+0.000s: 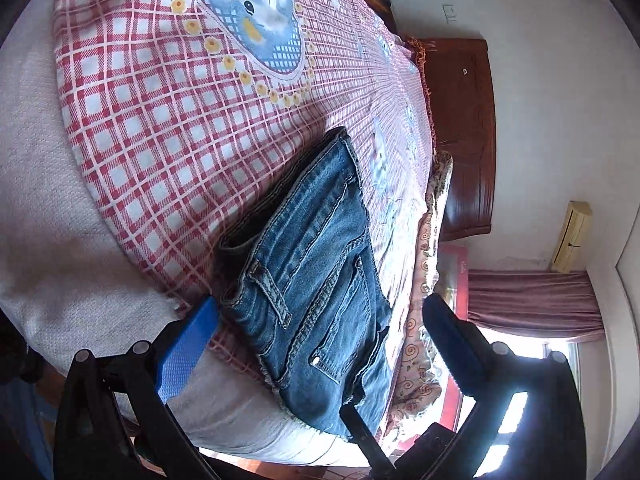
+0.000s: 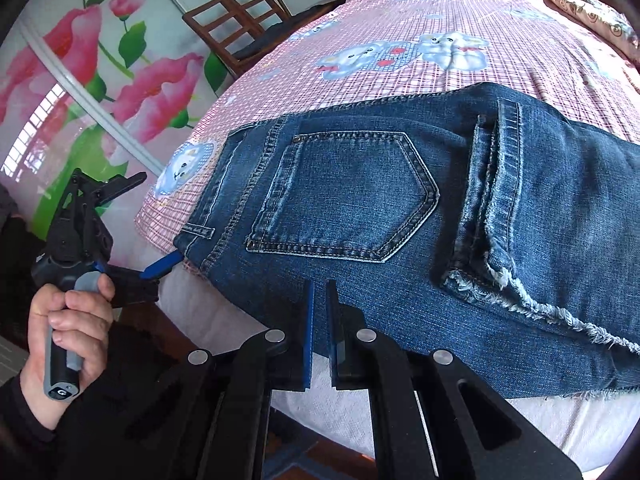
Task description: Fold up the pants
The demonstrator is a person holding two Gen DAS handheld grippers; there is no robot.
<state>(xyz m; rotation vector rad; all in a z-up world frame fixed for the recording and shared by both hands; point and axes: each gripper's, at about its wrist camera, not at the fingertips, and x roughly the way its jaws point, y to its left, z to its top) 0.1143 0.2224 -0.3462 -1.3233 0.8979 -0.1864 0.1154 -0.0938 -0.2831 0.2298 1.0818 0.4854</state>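
Observation:
A pair of blue denim pants point(image 1: 308, 264) lies folded into a compact stack at the near edge of the bed; it also shows in the right wrist view point(image 2: 400, 216), back pocket up and frayed hems on top at the right. My left gripper point(image 1: 320, 312) is open, its fingers either side of the stack's waistband end; one blue finger pad point(image 2: 162, 266) sits by the pants' left corner. My right gripper point(image 2: 319, 292) is nearly closed on nothing, just off the stack's near edge.
The bed has a pink and red checked sheet point(image 1: 160, 128) with cartoon animal prints and a white mattress side point(image 1: 60, 240). A dark wooden cabinet point(image 1: 464, 140) stands beyond the bed. A floral wardrobe door point(image 2: 80, 80) and a wooden chair point(image 2: 236, 24) stand to the left.

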